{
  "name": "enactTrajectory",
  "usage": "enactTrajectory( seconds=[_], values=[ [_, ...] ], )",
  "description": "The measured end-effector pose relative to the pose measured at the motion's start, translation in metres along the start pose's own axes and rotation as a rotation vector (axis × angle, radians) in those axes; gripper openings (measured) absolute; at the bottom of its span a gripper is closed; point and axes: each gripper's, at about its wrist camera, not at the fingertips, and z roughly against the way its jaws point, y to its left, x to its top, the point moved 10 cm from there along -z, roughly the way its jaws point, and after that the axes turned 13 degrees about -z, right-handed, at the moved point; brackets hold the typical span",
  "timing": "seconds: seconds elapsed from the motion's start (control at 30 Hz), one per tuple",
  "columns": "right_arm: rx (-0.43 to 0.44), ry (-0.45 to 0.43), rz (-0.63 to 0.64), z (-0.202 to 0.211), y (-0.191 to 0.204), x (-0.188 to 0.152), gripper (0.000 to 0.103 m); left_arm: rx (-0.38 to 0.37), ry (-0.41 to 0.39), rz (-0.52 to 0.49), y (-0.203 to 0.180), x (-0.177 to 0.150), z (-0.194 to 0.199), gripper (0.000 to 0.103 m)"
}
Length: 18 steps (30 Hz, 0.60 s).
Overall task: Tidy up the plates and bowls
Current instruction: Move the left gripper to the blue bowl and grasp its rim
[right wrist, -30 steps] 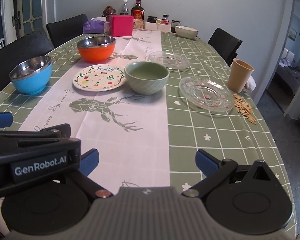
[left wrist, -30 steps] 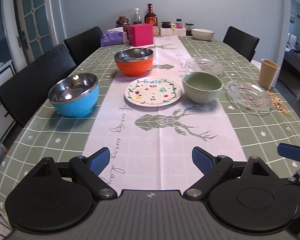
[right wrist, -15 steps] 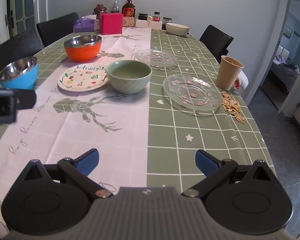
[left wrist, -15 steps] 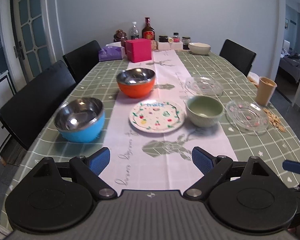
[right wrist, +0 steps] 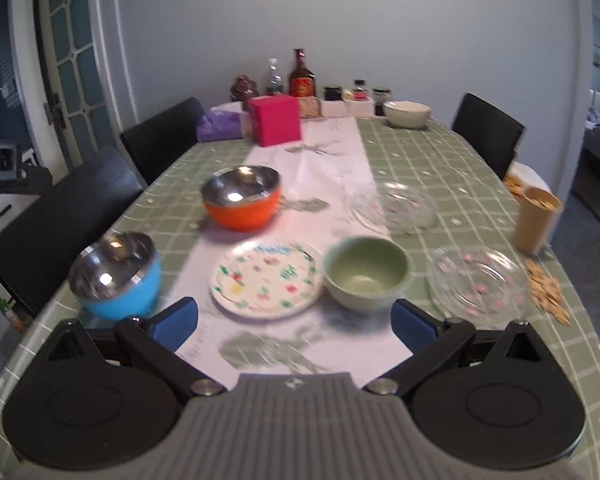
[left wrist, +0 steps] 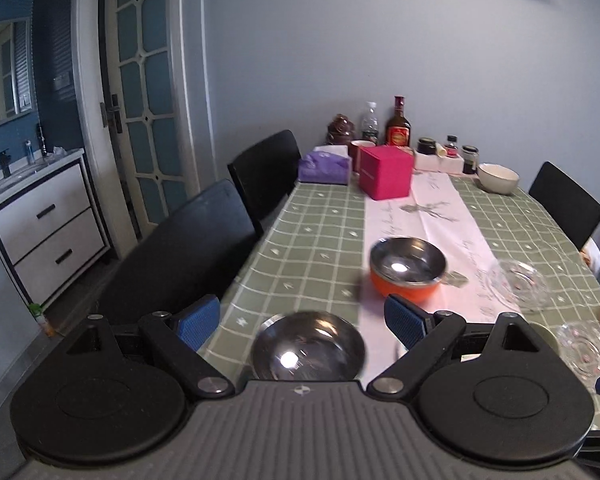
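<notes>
Left hand-held gripper [left wrist: 302, 324]: jaws wide apart, nothing between them. It hangs over the table's [left wrist: 312, 236] left part, directly above the blue bowl [left wrist: 308, 348], whose steel inside shows in the gap between the pads. No contact visible. Orange bowl [left wrist: 408, 268] sits ahead and slightly right of this gripper, on the edge of the white runner [left wrist: 432, 208]. A glass plate [left wrist: 518, 282] lies further right; a second glass plate [left wrist: 586, 350] lies at the far right, low in view.

Right hand-held gripper [right wrist: 294, 322]: jaws also spread wide, holding nothing, held above the near end of the table. Just ahead of it, between the pads' lines, lies the fruit plate [right wrist: 266, 278]. Green bowl [right wrist: 366, 272] stands just right of that plate, close to the right pad. Blue bowl [right wrist: 116, 274] is ahead-left, near the left pad; it looks tilted, though the view is blurred. Orange bowl [right wrist: 242, 196] stands beyond the plate. One glass plate [right wrist: 478, 280] lies ahead-right, another [right wrist: 404, 204] further off. Tan cup [right wrist: 536, 220] and scattered seeds [right wrist: 548, 292] sit at the right edge. Pink box [right wrist: 276, 125], bottles [right wrist: 300, 76] and a white bowl [right wrist: 406, 114] stand at the far end. Part of the left gripper's body shows at the far left edge.
</notes>
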Motion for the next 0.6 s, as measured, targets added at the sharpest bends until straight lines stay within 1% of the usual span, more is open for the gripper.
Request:
enactTrajectory(
  seconds=[0.03,0.1,0.2,0.27,0.3,0.33,0.43,0.5,0.53,0.57,0.6],
  values=[
    [0.013,0.009,0.008,-0.007,0.009,0.003,0.1,-0.005,0.001,-0.008,0.007,0.001,-0.01,0.103],
    [0.03,0.03,0.03,-0.025,0.027,0.011,0.1,0.002,0.03,-0.006,0.022,-0.001,-0.03,0.103],
    [0.05,0.046,0.022,-0.047,0.046,0.022,0.1,0.014,0.06,0.069,0.042,-0.01,-0.058,0.103],
    [0.081,0.083,-0.006,-0.063,0.057,0.026,0.1,-0.034,0.078,0.101,0.047,-0.016,-0.076,0.103],
    [0.098,0.102,-0.022,-0.071,0.062,0.027,0.1,-0.063,0.087,0.096,0.046,-0.018,-0.084,0.103],
    [0.109,0.117,-0.036,-0.079,0.067,0.026,0.1,-0.076,0.103,0.086,0.045,-0.021,-0.092,0.103],
    [0.119,0.161,-0.06,-0.105,0.08,0.021,0.1,-0.061,0.158,0.037,0.04,-0.032,-0.113,0.103],
    [0.119,0.183,-0.05,-0.119,0.088,0.014,0.1,-0.062,0.19,-0.004,0.032,-0.039,-0.126,0.103],
    [0.112,0.191,-0.036,-0.125,0.091,0.01,0.095,-0.061,0.209,-0.021,0.03,-0.044,-0.131,0.101],
    [0.107,0.202,-0.022,-0.132,0.092,0.005,0.089,-0.061,0.226,-0.03,0.027,-0.049,-0.136,0.095],
    [0.113,0.214,-0.015,-0.137,0.094,0.001,0.079,-0.06,0.246,-0.038,0.025,-0.055,-0.14,0.085]
  ],
)
